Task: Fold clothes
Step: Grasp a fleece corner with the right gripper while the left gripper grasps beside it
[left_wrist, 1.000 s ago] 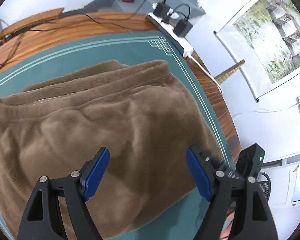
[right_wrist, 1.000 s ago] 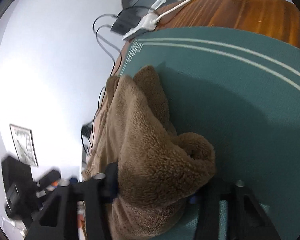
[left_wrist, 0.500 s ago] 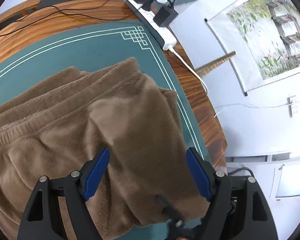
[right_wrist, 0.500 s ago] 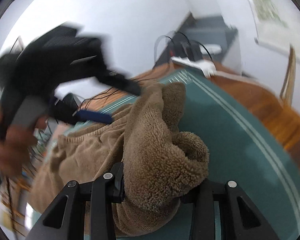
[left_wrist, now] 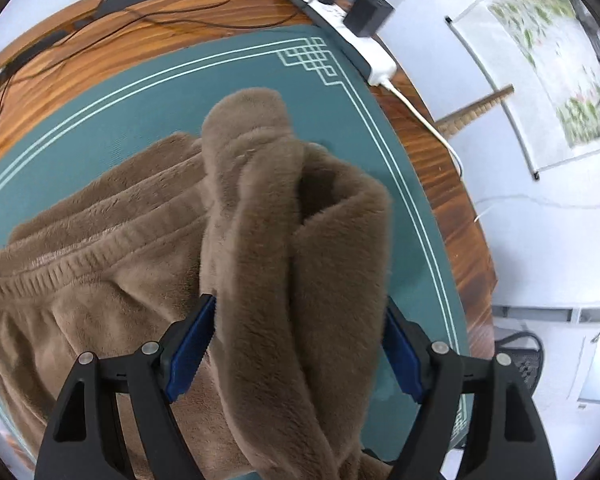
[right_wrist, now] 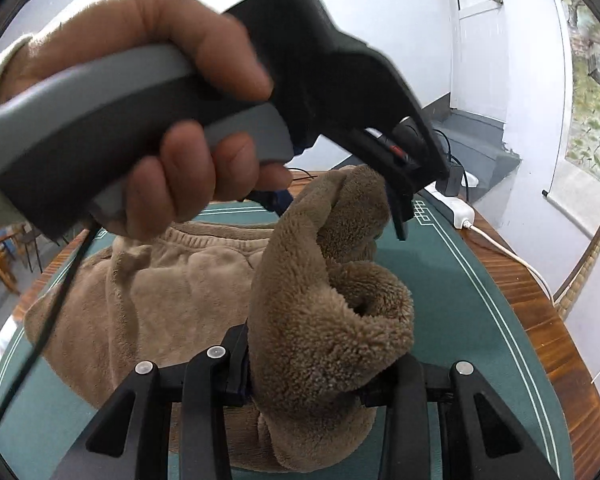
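Note:
A brown fleece garment (left_wrist: 100, 300) lies on the green mat (left_wrist: 180, 92), its ribbed waistband facing up. My right gripper (right_wrist: 312, 380) is shut on a thick bunch of its edge (right_wrist: 332, 320) and holds that part up off the mat. The lifted fabric forms a ridge (left_wrist: 300, 240) running between the blue pads (left_wrist: 190, 350) of my left gripper (left_wrist: 298, 354), whose jaws stand wide apart. In the right wrist view a person's hand (right_wrist: 172, 80) holds the left gripper's handle just above the garment (right_wrist: 172, 280).
The mat (right_wrist: 460, 300) covers a round wooden table (left_wrist: 140, 20). A white power strip (left_wrist: 364, 52) with black adapters and cables lies at the far edge. A chair back (right_wrist: 580, 272) stands past the table's right side, near a wall scroll (left_wrist: 560, 60).
The right gripper has lifted the garment's edge and swung it over toward the left gripper. The flat cloth under the left gripper now rises as a ridge between its pads.

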`<state>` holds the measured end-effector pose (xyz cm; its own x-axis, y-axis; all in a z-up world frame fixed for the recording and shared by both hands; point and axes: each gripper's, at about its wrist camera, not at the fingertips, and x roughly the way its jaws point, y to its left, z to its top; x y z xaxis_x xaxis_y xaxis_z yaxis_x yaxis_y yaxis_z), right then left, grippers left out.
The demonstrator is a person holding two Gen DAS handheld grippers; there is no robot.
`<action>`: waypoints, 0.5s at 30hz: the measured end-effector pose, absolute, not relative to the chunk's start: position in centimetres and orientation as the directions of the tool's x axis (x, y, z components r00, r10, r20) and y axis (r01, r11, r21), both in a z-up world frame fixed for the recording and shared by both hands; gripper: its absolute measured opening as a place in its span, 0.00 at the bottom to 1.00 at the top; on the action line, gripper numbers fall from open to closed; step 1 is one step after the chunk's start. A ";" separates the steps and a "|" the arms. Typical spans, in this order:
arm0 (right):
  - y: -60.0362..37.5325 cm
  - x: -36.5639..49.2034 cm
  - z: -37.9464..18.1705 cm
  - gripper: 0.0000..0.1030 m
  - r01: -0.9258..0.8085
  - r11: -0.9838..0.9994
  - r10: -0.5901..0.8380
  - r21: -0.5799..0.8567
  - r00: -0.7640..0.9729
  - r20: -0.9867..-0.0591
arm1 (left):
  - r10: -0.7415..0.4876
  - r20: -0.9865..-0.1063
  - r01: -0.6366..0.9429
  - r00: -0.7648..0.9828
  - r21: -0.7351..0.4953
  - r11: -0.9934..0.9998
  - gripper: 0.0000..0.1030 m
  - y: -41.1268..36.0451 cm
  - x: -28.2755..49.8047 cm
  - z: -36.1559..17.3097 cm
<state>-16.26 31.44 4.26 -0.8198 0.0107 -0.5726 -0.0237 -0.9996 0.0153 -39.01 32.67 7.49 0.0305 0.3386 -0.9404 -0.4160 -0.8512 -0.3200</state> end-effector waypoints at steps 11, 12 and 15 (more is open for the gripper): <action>31.5 -16.0 6.4 0.37 -0.021 -0.993 -0.048 0.114 -0.821 -0.569 | 0.490 -0.871 -0.334 0.009 -0.465 -0.820 0.32 25.5 -38.7 10.7; 30.8 -16.1 6.8 0.37 -0.006 -0.993 -0.061 0.115 -0.823 -0.564 | 0.508 -0.861 -0.321 0.004 -0.482 -0.815 0.32 24.6 -38.7 11.0; 28.7 -16.5 7.7 0.37 0.044 -0.993 -0.099 0.114 -0.830 -0.549 | 0.560 -0.828 -0.281 -0.016 -0.534 -0.797 0.32 21.2 -38.8 12.1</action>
